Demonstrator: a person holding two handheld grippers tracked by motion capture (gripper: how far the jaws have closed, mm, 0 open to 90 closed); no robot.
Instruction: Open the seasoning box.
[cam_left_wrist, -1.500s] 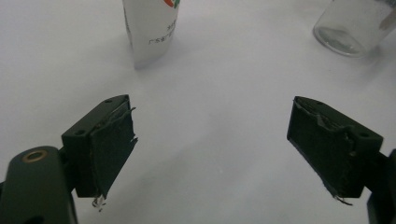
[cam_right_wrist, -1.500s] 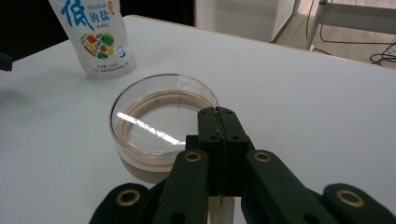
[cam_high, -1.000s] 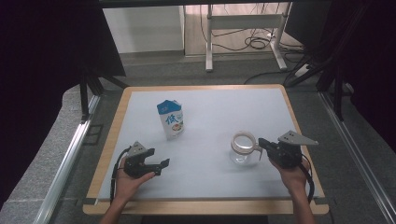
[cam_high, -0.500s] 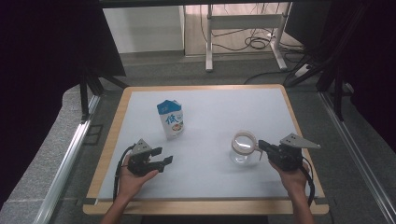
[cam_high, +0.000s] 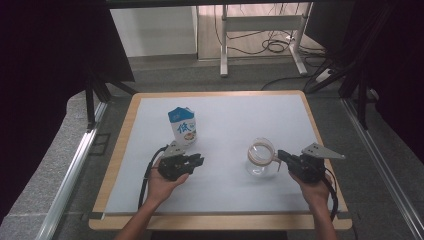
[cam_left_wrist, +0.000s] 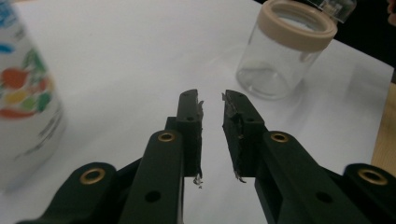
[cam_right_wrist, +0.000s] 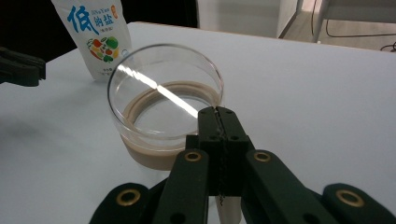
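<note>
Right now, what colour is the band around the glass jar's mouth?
Beige, on the jar's band, clearest in the left gripper view.

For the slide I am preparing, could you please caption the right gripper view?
Right gripper shut at the rim of a glass jar's raised clear lid, salt carton behind.

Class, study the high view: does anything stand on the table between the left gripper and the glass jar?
Nothing visible does. Bare white table lies between the left gripper and the glass jar. The salt carton stands behind the gripper, off that line.
</note>
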